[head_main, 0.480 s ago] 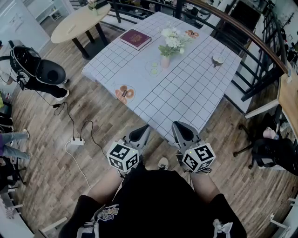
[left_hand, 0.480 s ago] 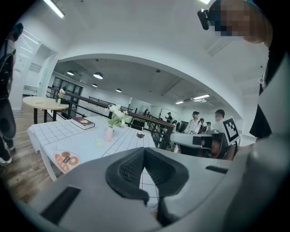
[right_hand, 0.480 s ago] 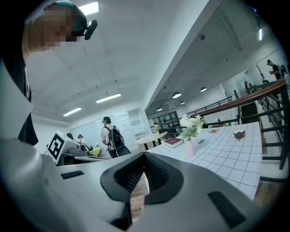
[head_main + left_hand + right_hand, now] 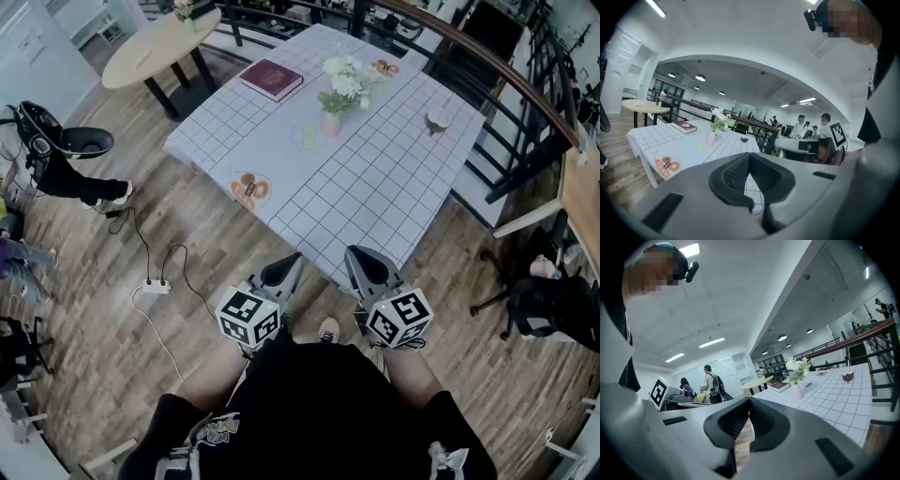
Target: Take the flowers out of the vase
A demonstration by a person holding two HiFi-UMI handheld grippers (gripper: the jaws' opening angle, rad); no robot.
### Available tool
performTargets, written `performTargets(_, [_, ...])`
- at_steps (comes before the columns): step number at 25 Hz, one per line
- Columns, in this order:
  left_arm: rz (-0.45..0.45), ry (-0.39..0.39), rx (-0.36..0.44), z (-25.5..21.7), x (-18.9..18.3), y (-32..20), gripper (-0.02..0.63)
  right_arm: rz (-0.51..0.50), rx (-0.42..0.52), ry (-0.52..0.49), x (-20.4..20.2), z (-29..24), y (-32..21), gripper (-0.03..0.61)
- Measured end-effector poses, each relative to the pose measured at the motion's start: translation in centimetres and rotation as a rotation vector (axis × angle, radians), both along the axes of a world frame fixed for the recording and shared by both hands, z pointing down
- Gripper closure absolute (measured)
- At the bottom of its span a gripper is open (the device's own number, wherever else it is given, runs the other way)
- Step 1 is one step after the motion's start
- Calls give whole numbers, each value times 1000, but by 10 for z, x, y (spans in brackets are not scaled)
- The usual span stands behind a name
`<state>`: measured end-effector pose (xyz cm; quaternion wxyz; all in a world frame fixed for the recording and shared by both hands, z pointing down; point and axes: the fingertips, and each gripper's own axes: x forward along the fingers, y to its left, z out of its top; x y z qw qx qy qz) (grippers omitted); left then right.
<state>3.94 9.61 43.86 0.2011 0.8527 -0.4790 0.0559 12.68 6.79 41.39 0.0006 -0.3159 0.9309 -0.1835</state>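
A wood-floored room holds a long desk [image 4: 375, 187] under a white grid cloth. Near its far end, well apart from both grippers, stands a pink vase [image 4: 332, 124] with the white flowers [image 4: 345, 82] in it. A dark red book [image 4: 273, 79] lies beyond the vase, and a flat item with what may be doughnuts [image 4: 250, 189] lies near the desk's left edge. The left gripper [image 4: 280, 273] and right gripper [image 4: 368, 268] hover at the near edge, each with its jaws pressed together and nothing between them.
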Motion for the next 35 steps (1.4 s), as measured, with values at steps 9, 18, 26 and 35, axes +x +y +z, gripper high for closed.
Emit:
performTargets(9, [-1,-17,-3,-1,2,0,606,7,-12,-24,6,-1,-2,558])
performTargets(18, [-37,-34,0,-4,3,3,606,-24,-10,-36,9,-1,-3,558])
performTargets(26, [-3,-18,9,-1,-28,-21,606,36,-11,-27,-13,3,-20,559])
performTargets(35, [132,-15,-18,3,-89,-63,606,187,-36,-38,-68,6,-58,560])
